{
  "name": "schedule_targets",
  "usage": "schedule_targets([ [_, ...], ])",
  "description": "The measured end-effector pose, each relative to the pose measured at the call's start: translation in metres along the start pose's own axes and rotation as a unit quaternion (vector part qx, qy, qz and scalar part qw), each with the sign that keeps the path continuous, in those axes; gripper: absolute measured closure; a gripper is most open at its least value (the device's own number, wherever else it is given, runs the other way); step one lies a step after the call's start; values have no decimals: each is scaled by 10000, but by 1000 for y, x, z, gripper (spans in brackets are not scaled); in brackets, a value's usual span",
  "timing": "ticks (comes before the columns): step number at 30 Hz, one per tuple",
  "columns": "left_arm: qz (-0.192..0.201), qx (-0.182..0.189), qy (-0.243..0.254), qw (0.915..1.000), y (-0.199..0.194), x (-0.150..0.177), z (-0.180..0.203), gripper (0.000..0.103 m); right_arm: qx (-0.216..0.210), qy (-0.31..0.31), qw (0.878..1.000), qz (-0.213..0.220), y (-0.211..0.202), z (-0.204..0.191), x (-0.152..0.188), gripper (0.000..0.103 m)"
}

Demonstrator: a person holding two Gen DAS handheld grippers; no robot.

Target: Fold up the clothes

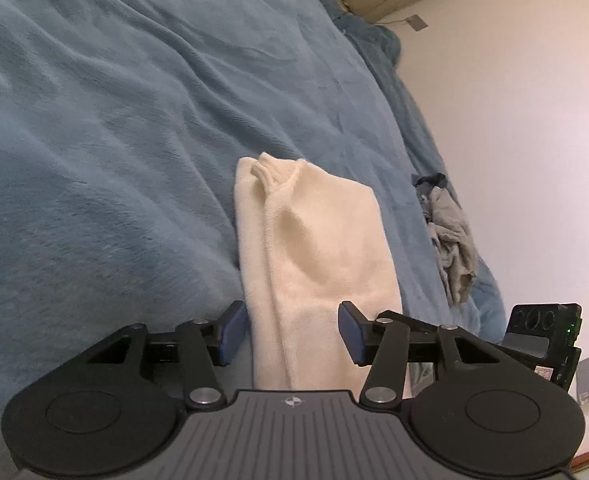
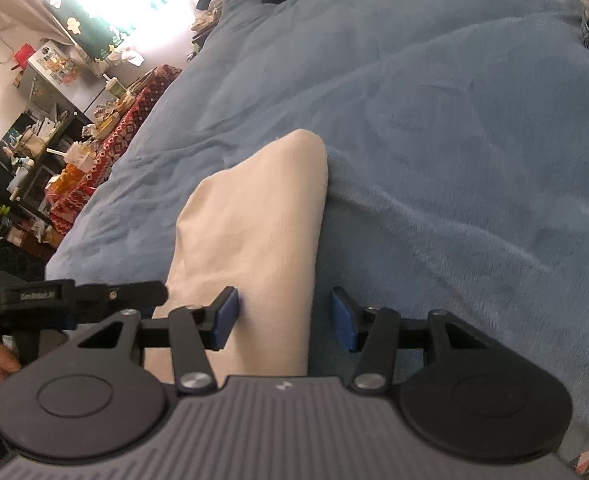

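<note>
Cream knitted sweater (image 1: pixel 314 248), folded long, lies on the blue fleece bed blanket (image 1: pixel 114 140), low centre in both views. Left gripper (image 1: pixel 292 332) and right gripper (image 2: pixel 284 318) straddle it, jaws spread, not pinching. Left view alone shows its ribbed collar and a crumpled grey garment (image 1: pixel 452 240); right view alone shows cluttered shelves (image 2: pixel 26 148) upper left, lettering unreadable.

Each gripper, the left gripper (image 1: pixel 292 332) and the right gripper (image 2: pixel 284 318), is showing black linkage arms with silver screws, blue pads (image 1: pixel 234 334), round black discs and a grey ribbed body carrying a small white mark.
</note>
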State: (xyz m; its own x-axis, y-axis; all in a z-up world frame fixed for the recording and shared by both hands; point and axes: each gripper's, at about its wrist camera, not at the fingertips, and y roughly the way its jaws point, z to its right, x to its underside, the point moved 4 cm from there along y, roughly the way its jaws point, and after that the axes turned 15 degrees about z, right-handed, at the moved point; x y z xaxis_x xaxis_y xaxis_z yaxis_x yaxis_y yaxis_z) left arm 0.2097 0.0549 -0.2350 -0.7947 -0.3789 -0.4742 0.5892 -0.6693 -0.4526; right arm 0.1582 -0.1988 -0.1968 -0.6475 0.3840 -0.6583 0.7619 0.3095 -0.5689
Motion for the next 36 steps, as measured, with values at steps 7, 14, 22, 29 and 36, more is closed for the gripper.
schedule_targets([
  [7, -41, 239, 56, 9997, 16, 5, 7, 38, -28, 66, 10000, -9, 6, -1, 2, 48],
  [14, 110, 210, 0, 9997, 7, 7, 9, 67, -81, 82, 9999, 23, 10, 0, 6, 48],
  [22, 310, 30, 304, 9991, -6, 2, 34, 74, -178, 64, 9997, 170, 8, -8, 6, 67],
  [29, 595, 5, 127, 9981, -32, -28, 42, 76, -450, 114, 9986, 237, 9, -38, -11, 71],
  [36, 1136, -264, 21, 9932, -97, -70, 21, 77, -1073, 102, 9941, 96, 48, -103, -25, 72],
])
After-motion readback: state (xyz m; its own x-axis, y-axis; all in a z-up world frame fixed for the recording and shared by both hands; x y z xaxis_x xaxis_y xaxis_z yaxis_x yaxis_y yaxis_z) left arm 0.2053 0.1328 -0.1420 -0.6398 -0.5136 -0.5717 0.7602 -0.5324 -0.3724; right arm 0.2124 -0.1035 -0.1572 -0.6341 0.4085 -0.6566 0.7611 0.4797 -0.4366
